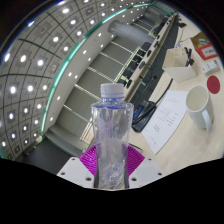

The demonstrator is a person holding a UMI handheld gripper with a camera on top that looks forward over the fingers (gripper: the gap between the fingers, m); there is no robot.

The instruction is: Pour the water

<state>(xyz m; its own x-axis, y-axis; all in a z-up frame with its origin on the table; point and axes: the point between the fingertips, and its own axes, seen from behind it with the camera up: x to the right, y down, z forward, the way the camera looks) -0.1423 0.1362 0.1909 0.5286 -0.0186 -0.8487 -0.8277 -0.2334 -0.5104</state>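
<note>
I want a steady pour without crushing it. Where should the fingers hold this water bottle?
Grip the water bottle on its lower body, coming from the sides as the fingers do now. It stands upright between them with the cap up; the straight, ribbed wall there offers flat contact, unlike the tapering neck.

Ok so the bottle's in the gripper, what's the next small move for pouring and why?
Probably carry the bottle over toward the white mug before tilting. The gripper appears shut on the bottle, which stands upright with its cap apparently on, and the mug sits off to the side on the table, not under the bottle. The cap may need removing first.
</note>
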